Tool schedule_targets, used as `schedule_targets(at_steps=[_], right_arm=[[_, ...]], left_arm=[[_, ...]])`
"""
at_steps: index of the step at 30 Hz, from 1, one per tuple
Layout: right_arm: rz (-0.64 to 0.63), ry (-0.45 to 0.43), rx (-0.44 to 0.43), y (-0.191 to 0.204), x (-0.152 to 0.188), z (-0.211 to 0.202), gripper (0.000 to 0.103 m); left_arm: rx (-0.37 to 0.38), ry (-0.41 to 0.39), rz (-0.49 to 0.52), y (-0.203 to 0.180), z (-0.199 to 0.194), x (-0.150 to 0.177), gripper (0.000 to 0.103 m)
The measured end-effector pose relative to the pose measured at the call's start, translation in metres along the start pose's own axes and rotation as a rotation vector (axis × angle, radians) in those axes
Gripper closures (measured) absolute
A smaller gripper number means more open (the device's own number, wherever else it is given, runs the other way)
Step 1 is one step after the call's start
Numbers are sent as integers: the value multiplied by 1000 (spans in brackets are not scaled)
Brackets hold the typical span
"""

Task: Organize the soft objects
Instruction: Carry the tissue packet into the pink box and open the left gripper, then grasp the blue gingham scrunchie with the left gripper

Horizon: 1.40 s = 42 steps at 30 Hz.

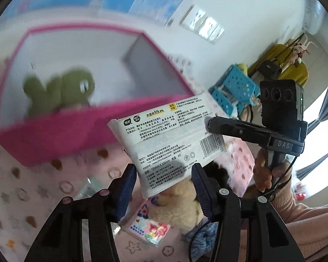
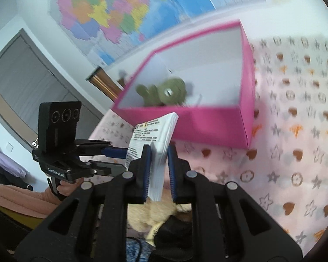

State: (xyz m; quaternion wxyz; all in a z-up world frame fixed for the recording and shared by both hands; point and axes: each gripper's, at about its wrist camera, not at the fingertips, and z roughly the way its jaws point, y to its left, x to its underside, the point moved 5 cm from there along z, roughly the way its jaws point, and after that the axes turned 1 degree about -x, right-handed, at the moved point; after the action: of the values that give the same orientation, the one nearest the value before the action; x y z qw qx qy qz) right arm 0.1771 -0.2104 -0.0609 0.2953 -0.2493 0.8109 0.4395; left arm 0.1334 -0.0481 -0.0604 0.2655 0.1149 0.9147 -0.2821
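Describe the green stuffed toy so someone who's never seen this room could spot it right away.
Find the pink patterned bedspread, then the big bright pink box standing open on it. The green stuffed toy lies inside, on the box's pale floor. It is the only thing visible in the box, and olive green, unlike the cream plush lying outside on the bedspread.

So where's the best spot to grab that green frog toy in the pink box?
Probably the green frog plush is best gripped around its rounded body, coming from straight above. It lies low inside the pink box, whose tall walls block any sideways approach, and only the top is open. It is blurred, so its exact pose is hard to tell. Both grippers are now busy with the wet wipes pack.
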Motion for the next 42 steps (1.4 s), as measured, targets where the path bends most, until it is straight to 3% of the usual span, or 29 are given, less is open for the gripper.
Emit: schedule_targets(at_steps=[8,12,18,19,22,27,34,36,42], right_arm=[[-44,-78,8,8,-50,-14,84],[-32,-87,43,-6,-74,-9,83],[27,-65,62,-37,-93,9,83],[33,-57,76,-41,-95,13,83],[35,-19,135,-51,-96,28,84],[5,4,248,-58,-96,40,83],[-17,-25,197,-43,-88,22,76],[-29,-35,174,-34,-85,14,67],[-82,-72,43,9,-73,-14,64]], left_arm=[[-106,-84,93,-13,-26,-52,51],[-165,-59,90,-6,-7,-80,51],[-221,-2,76,12,15,-93,52],[-223,11,71,16,21,-96,58],[-197,46,71,18,31,-99,58],[-230,54,51,25,41,-102,58],[-230,-28,62,26,19,-88,55],[-230,-60,75,22,12,-86,54],[-208,-144,126,-1,-24,-61,52]])
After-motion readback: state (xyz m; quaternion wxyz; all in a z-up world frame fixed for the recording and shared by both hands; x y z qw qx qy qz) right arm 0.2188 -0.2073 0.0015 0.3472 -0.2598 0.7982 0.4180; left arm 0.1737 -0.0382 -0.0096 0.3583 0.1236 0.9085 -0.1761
